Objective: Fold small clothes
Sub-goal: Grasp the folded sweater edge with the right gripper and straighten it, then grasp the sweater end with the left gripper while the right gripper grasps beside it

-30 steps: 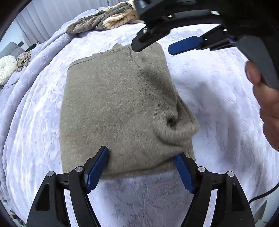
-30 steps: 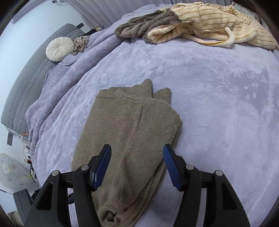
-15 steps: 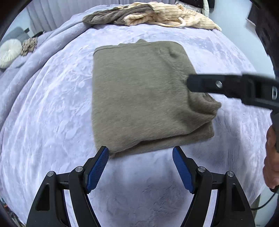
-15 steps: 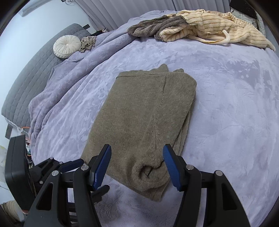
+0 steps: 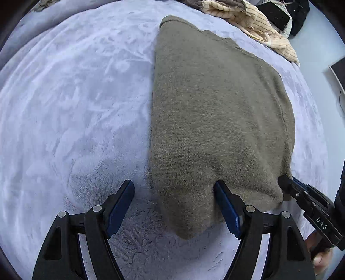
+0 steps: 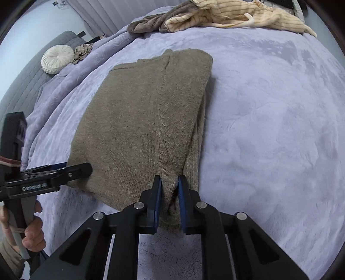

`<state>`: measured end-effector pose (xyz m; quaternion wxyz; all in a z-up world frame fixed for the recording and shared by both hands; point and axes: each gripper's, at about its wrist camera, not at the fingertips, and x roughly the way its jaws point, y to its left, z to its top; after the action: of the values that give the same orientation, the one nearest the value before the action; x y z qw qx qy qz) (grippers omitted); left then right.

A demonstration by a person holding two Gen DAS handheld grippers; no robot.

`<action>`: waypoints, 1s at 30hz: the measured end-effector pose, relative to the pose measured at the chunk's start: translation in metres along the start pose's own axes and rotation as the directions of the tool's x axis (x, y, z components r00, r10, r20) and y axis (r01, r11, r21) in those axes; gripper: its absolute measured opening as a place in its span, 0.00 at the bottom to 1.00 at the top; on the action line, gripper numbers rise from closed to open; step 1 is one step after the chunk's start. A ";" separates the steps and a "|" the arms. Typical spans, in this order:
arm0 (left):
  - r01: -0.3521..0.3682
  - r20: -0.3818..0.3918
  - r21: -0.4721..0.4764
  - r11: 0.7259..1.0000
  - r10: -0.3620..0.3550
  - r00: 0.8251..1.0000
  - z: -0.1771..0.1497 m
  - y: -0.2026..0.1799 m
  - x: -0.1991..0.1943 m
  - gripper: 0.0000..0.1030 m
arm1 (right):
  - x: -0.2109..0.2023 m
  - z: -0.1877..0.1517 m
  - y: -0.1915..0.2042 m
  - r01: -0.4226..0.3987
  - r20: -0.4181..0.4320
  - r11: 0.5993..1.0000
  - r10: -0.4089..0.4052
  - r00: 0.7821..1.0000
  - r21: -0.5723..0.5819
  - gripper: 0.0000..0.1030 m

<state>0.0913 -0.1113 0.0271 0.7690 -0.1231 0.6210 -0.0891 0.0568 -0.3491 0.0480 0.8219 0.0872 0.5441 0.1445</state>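
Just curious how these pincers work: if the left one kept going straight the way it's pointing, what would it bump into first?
Probably the near corner of the folded olive sweater, which lies between the opening jaws of the left gripper, with the lavender blanket right beneath. Depth is hard to judge.

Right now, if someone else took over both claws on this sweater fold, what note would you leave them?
Right claw: closing on the near right corner of the olive sweater, fabric between the pads.
Left claw: open, jaws opening, straddling the near left corner, not gripping.
Sweater: lies folded into a narrow rectangle on the lavender blanket.
Striped cream garment: heaped at the far edge, untouched.
Left: grip the left corner, then probably fold the near edge toward the far one.
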 end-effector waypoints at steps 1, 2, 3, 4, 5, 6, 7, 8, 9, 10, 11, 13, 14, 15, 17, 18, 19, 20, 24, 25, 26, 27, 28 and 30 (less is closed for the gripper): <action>0.012 0.001 0.000 1.000 -0.012 1.000 0.000 0.002 -0.003 0.79 | -0.001 -0.001 -0.002 -0.007 0.001 1.000 0.007 1.000 0.012 0.15; 0.010 0.006 0.004 1.000 -0.010 1.000 0.000 0.003 -0.007 0.79 | -0.005 -0.001 -0.003 -0.019 0.006 1.000 0.019 1.000 0.019 0.15; 0.001 0.023 0.007 1.000 -0.002 1.000 0.001 0.004 -0.016 0.79 | -0.010 0.000 -0.002 -0.024 0.011 1.000 0.024 1.000 0.016 0.18; 0.001 0.049 0.008 1.000 -0.002 0.999 0.003 0.005 -0.025 0.79 | -0.017 0.002 0.000 -0.027 0.017 1.000 0.026 1.000 0.011 0.19; 0.008 0.075 0.008 1.000 -0.009 0.997 0.008 0.005 -0.035 0.79 | -0.023 0.004 0.003 -0.024 0.030 1.000 0.023 0.999 0.006 0.19; 0.023 0.093 0.007 1.000 -0.024 0.995 0.013 0.005 -0.041 0.79 | -0.031 0.008 0.006 -0.013 0.055 1.000 0.013 0.998 -0.003 0.19; 0.044 0.104 0.003 0.999 -0.044 0.994 0.020 0.004 -0.044 0.79 | -0.039 0.012 0.010 -0.001 0.084 1.000 0.002 0.996 -0.013 0.19; 0.064 0.112 0.000 0.998 -0.064 0.992 0.027 0.001 -0.046 0.79 | -0.045 0.019 0.014 0.012 0.116 1.000 -0.009 0.993 -0.023 0.20; 0.086 0.119 0.006 0.996 -0.086 0.989 0.034 -0.003 -0.047 0.79 | -0.047 0.023 0.017 0.008 0.135 1.000 -0.005 0.991 -0.027 0.20; 0.099 0.119 0.022 0.995 -0.100 0.988 0.041 -0.008 -0.046 0.79 | -0.047 0.028 0.021 -0.023 0.141 0.999 0.027 0.990 -0.030 0.23; 0.080 0.116 0.042 0.996 -0.085 0.990 0.046 -0.015 -0.041 0.79 | -0.041 0.033 0.023 -0.071 0.124 0.997 0.075 0.989 -0.034 0.26; -0.025 0.091 0.072 0.997 0.018 0.996 0.049 -0.019 -0.024 0.79 | -0.022 0.036 0.026 -0.123 0.067 0.992 0.126 0.990 -0.038 0.35; -0.047 0.075 0.087 0.995 0.040 0.996 0.049 -0.021 -0.013 0.82 | -0.012 0.034 0.024 -0.106 0.043 0.994 0.108 0.993 -0.040 0.35; -0.043 0.060 0.094 0.995 0.037 0.997 0.048 -0.017 -0.004 0.87 | -0.003 0.032 0.020 -0.084 0.030 0.996 0.085 0.996 -0.038 0.34; -0.038 0.064 0.069 0.997 0.034 0.997 0.048 -0.004 0.002 1.00 | 0.005 0.025 0.004 -0.110 0.033 0.994 0.110 0.993 -0.003 0.29; 0.003 0.050 0.062 0.998 -0.006 0.999 0.048 0.002 0.004 1.00 | 0.005 0.023 -0.005 -0.136 0.044 0.990 0.135 0.990 0.021 0.22; 0.035 0.035 0.050 0.998 -0.037 0.999 0.048 0.007 0.003 1.00 | 0.004 0.022 -0.009 -0.148 0.046 0.988 0.146 0.988 0.034 0.21; 0.050 0.026 0.041 0.998 -0.051 0.998 0.049 0.011 0.000 1.00 | 0.001 0.021 -0.011 -0.152 0.042 0.988 0.150 0.988 0.039 0.21; 0.090 0.066 0.040 0.995 -0.092 0.994 0.055 0.022 -0.026 1.00 | -0.031 0.024 -0.009 -0.050 0.086 0.999 0.048 0.995 0.021 0.81; 0.105 0.065 0.038 0.994 -0.107 0.992 0.059 0.025 -0.027 1.00 | -0.041 0.026 -0.011 -0.003 0.129 1.000 0.001 0.992 0.020 0.94; 0.124 0.056 0.031 0.992 -0.126 0.990 0.066 0.027 -0.027 1.00 | -0.050 0.029 -0.015 0.012 0.173 1.000 -0.016 0.985 0.022 0.95; 0.147 0.043 0.019 0.989 -0.148 0.988 0.072 0.029 -0.026 1.00 | -0.056 0.034 -0.019 0.007 0.200 1.000 -0.012 0.980 0.026 0.95; 0.172 0.034 0.003 0.985 -0.172 0.984 0.079 0.031 -0.023 1.00 | -0.057 0.041 -0.023 0.002 0.196 0.999 -0.010 0.981 0.040 0.95; 0.227 0.011 -0.037 0.973 -0.227 0.974 0.091 0.033 -0.012 1.00 | -0.051 0.057 -0.033 -0.009 0.167 0.997 -0.005 0.986 0.082 0.95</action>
<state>0.1774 -0.0695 0.0471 0.7532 -0.2084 0.6019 -0.1641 0.0955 -0.3965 0.1045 0.8600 0.1337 0.4788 0.1150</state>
